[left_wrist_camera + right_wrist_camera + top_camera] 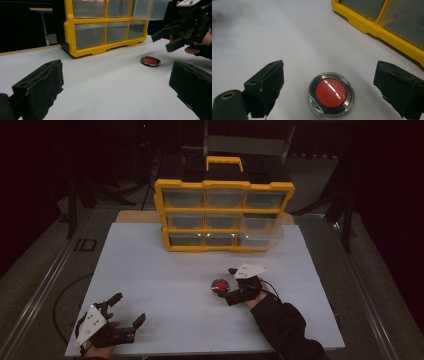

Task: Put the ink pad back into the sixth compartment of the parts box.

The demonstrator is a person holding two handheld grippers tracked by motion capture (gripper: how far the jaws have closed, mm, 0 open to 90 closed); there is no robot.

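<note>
White table carries a yellow drawer cabinet at its far edge (clear drawers, the right-hand middle one pulled out), well apart from both hands. Right tongs hover just beside a round red disc with a shiny rim, jaws spread wide either side of it, gripping nothing, and the disc lies flat on the table between cabinet and near edge. Left tongs sit at the near left corner, jaws wide apart, empty.
</note>
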